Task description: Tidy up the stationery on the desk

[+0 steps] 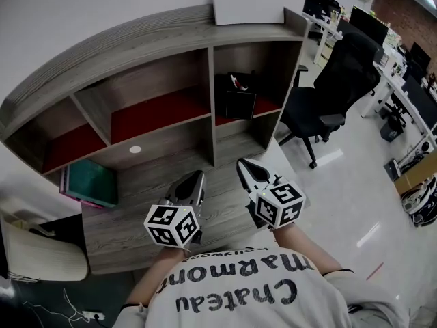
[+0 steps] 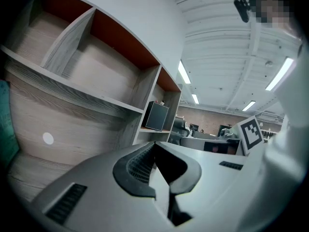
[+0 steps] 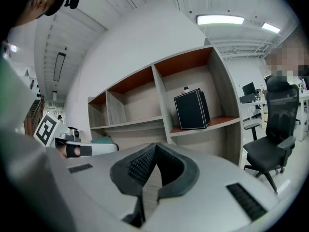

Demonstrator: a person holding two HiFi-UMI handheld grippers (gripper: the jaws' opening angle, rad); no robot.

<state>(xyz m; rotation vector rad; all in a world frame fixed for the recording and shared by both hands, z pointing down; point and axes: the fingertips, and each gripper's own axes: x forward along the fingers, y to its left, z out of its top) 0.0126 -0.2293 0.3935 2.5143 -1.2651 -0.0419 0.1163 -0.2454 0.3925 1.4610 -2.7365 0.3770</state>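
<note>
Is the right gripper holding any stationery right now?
No, the right gripper has its jaws closed together with nothing between them.

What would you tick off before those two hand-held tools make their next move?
1. Left gripper empty: ok.
2. Right gripper empty: ok.
3. Jaws open, ready to grasp: not ok, both shut.
4. Something to tidy in view: ok, teal books at the left of the desk.
5. Black box upright on its shelf: ok.
6. Pens or other small items left: cannot tell.
</note>
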